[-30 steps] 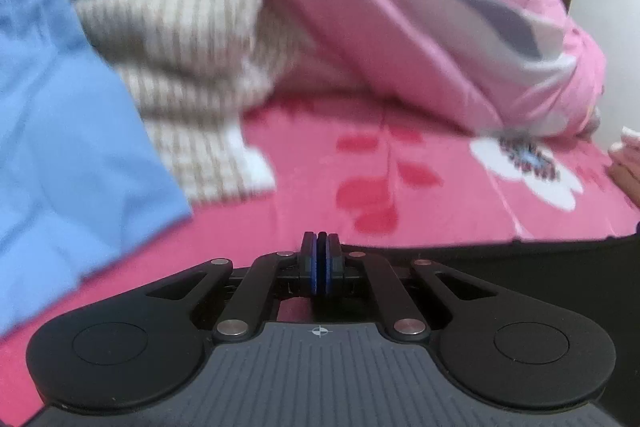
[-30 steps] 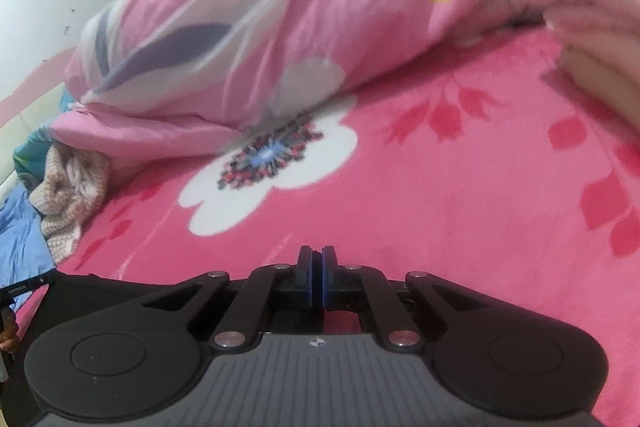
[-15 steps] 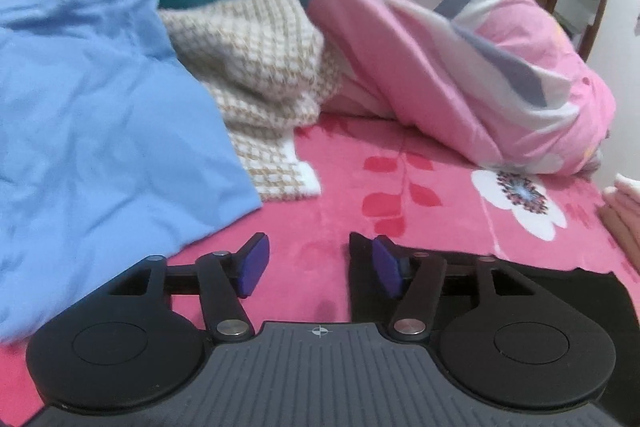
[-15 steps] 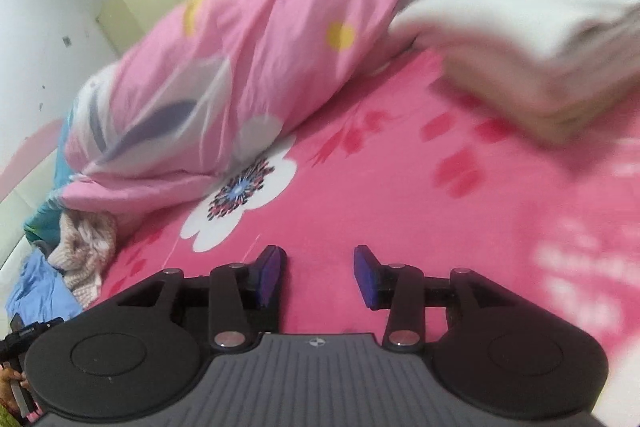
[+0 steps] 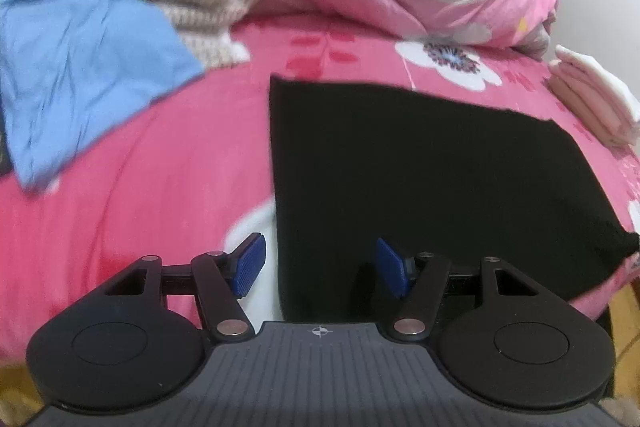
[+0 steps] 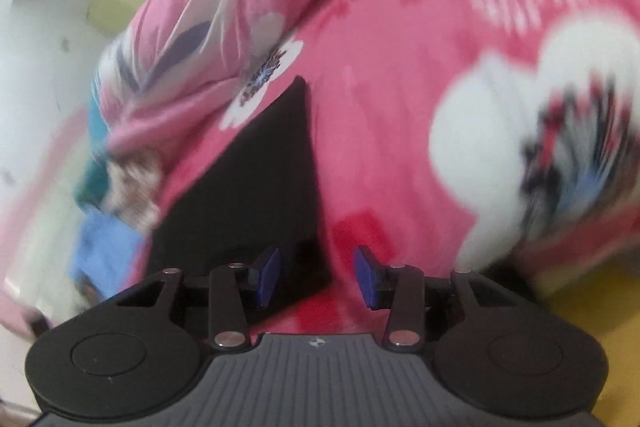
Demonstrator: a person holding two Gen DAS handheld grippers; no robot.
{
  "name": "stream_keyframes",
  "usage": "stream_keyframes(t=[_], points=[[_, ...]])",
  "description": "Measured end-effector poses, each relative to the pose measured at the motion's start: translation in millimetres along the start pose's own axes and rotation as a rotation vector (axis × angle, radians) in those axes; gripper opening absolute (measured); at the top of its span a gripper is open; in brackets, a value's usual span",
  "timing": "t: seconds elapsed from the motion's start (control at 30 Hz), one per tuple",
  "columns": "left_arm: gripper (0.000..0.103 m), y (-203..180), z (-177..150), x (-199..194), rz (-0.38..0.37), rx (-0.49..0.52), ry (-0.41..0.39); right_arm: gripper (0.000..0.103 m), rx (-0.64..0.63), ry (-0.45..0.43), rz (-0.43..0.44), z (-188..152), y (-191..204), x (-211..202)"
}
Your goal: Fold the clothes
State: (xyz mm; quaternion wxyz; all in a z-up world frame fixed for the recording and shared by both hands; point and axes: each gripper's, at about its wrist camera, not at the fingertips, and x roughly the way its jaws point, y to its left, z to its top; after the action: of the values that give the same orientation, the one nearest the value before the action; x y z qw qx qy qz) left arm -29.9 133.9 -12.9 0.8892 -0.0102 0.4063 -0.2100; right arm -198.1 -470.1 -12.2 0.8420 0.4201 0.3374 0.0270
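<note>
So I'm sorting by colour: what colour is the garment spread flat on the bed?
Plain black garment, clearest in the left wrist view.

A second ago both grippers were clamped shut; half a second ago their blue pads had parted, and now the left gripper (image 5: 320, 269) and the right gripper (image 6: 316, 277) stand wider apart with nothing between the pads. The black garment (image 5: 420, 179), earlier only a thin strip at the near edge of the left view, now shows as a broad flat rectangle on the pink bedspread (image 5: 160, 167), its left edge running between the left gripper's pads. The right view, formerly clear, is now blurred.
</note>
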Motion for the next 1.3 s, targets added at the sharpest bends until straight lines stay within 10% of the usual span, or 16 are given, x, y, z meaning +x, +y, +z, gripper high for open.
stream_keyframes(t=[0.3,0.4,0.43,0.53,0.73,0.87,1.0,1.1,1.17,1.3], points=[[0.061,28,-42,-4,-0.076,-0.211,0.076,0.05,0.16,0.097,0.081,-4,-16,30],[0.06,35,-43,-3,-0.103,-0.238,0.068,0.028,0.177,0.095,0.07,-3,-18,39],[0.059,37,-44,-2,-0.112,-0.245,0.066,0.006,0.159,0.082,0.08,-3,-14,35],[0.057,44,-45,-3,-0.143,-0.266,0.069,0.006,0.127,0.057,0.086,-2,-10,27],[0.057,59,-51,-5,-0.207,-0.324,0.075,0.011,0.221,0.085,0.014,-8,-34,31],[0.057,63,-57,-10,-0.238,-0.344,0.084,0.041,0.238,0.068,0.049,-8,-37,27],[0.057,58,-63,-8,-0.224,-0.35,0.081,0.045,0.193,0.078,0.044,-7,-31,28],[0.054,54,-65,-6,-0.205,-0.349,0.072,0.037,0.139,0.08,0.024,-8,-26,31],[0.053,53,-65,-5,-0.209,-0.359,0.067,0.014,0.102,0.079,-0.002,-8,-21,31],[0.053,53,-64,-7,-0.229,-0.401,0.05,0.008,0.073,0.074,-0.021,-10,-18,26]])
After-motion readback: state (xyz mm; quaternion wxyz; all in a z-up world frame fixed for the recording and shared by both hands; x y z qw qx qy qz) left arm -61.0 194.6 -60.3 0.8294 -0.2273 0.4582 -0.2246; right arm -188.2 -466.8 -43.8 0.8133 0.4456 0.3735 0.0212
